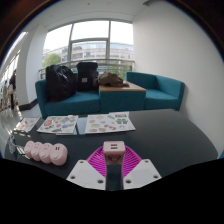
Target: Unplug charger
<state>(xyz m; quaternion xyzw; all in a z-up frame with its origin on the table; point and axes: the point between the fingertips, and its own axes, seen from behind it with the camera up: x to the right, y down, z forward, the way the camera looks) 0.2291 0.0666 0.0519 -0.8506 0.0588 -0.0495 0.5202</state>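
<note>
Here the gripper [113, 172] hovers low over a dark table [165, 135], its pink-padded fingers [92, 166] spread apart with a small white charger [113, 151] standing between them, gaps showing on both sides. Just off to the left lies a pink power strip [46, 151]. Beyond, illustrated paper sheets [106, 123] rest flat on the table, and farther back sits a teal sofa [120, 96] under large windows [90, 42].

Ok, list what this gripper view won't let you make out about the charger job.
- Charger between the gripper's open fingers: its socket and plug side hidden behind its own body.
- Papers on the table: print too small.
- Pink object: too small to identify.
</note>
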